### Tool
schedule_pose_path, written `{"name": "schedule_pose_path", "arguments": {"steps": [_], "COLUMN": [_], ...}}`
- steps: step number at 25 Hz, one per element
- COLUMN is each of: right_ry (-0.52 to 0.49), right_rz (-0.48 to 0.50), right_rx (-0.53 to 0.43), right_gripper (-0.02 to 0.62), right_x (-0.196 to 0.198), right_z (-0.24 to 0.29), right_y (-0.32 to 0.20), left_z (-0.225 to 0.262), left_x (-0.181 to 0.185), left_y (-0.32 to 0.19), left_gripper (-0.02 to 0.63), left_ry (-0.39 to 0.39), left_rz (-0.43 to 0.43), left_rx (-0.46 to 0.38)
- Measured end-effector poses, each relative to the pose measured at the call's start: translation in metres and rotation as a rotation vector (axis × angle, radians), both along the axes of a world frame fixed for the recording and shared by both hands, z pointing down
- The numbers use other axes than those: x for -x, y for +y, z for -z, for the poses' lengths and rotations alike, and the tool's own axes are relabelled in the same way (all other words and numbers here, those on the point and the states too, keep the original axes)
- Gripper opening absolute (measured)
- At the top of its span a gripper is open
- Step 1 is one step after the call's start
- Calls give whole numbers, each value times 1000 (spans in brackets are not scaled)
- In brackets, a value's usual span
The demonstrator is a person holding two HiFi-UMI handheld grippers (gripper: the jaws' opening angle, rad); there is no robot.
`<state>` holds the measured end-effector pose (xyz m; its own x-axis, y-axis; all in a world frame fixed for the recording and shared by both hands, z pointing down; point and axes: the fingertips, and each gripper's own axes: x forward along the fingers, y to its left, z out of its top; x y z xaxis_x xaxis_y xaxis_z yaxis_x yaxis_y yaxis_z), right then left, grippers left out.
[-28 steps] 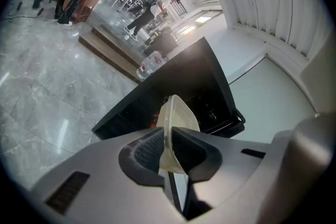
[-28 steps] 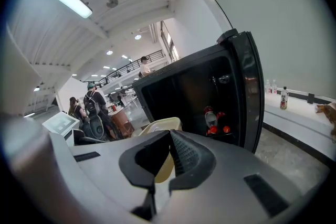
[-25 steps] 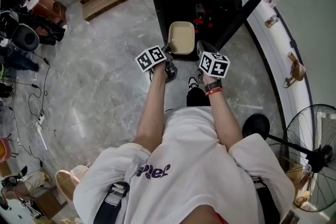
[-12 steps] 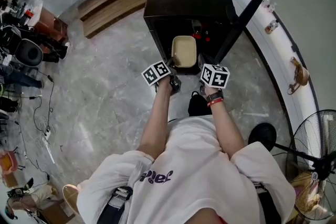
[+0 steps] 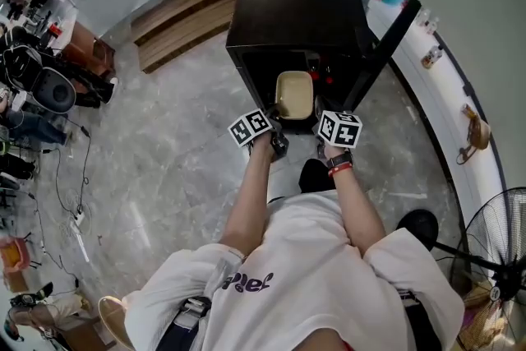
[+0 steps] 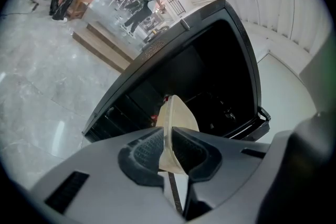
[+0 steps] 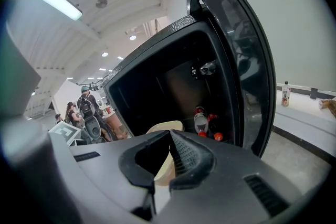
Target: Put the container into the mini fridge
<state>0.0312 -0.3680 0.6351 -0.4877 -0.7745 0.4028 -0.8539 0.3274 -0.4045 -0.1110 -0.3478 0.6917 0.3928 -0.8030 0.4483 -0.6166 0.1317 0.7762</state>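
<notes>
A: How far was the task at that moment?

B: Near the end, I think, but not finished. The door [image 5: 386, 41] of the fridge [image 5: 296, 4] stood open, and the container [image 5: 294, 93] was held at its mouth, with the far end just at the opening.

A: What held it?

B: Both grippers. The left gripper [image 6: 168, 136] had its jaws clenched on the left rim, and the right gripper [image 7: 169, 157] pinched the right rim in the same way.

A: Was it resting on anything inside?

B: This I could not tell, because the inside was dark. In the right gripper view, bottles [image 7: 201, 120] with red caps stood deep inside, toward the door side.

A: So what was left?

B: In my judgement: to push the container fully inside, to set it down clear of the bottles, and to release both jaws. Perhaps also to close the door, though the task does not ask this.
</notes>
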Motion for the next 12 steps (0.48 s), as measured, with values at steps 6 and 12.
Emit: {"name": "schedule_pose_path", "arguments": {"steps": [6, 12], "right_ry": [24, 62], "right_rz": [29, 66], "right_rx": [-4, -5], "right_gripper": [15, 15], "right_x": [7, 13], "right_z": [-13, -29], "right_y": [-10, -21], "left_z": [-17, -37], "left_x": [2, 5], "left_y": [-12, -24], "left_gripper": [60, 59], "left_ry": [10, 19], "left_rz": [17, 48], "left_rx": [5, 21]}}
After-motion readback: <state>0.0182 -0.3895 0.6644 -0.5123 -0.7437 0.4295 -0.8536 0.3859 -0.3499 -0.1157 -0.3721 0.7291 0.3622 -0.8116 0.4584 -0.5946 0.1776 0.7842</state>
